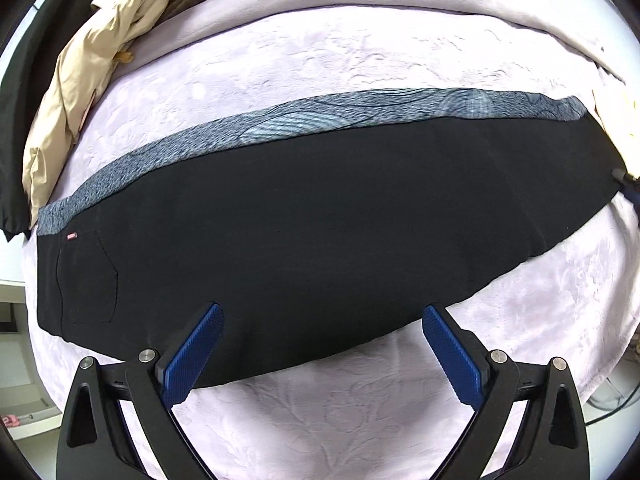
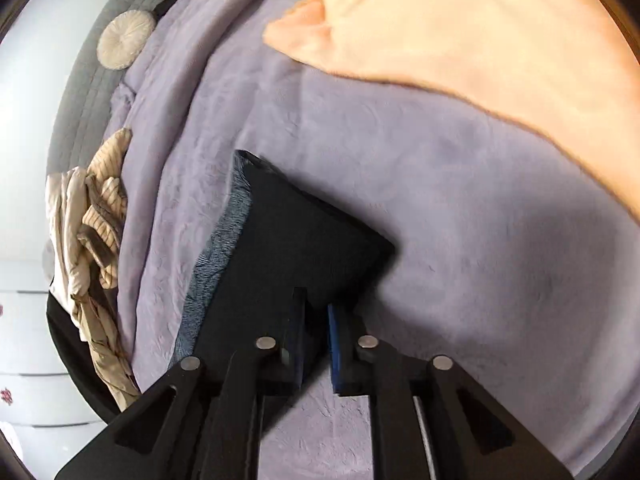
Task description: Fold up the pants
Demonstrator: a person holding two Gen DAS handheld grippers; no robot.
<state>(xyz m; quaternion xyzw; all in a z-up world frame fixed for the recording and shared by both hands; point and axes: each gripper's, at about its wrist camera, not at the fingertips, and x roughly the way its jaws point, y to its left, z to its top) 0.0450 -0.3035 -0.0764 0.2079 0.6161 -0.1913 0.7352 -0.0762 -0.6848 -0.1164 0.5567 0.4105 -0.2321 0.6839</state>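
Left gripper [image 1: 322, 322]: jaws spread wide, blue pads clear of any cloth, held above the near edge of the pants [image 1: 304, 236]. Right gripper [image 2: 316, 312]: jaws drawn nearly together, pinched on a dark corner of the pants [image 2: 288, 256].

The pants lie flat and lengthwise across a lilac embossed blanket [image 1: 360, 420] covering a bed. They are black with a mottled blue-grey band [image 1: 280, 120] along the far edge; a back pocket shows at the left end.

A beige garment [image 1: 76, 80] is heaped at the blanket's far left. A peach blanket [image 2: 500, 40] lies opposite. A grey quilted headboard [image 2: 92, 76] carries a round cushion [image 2: 126, 38]. White drawers [image 2: 28, 344] stand beside the bed.
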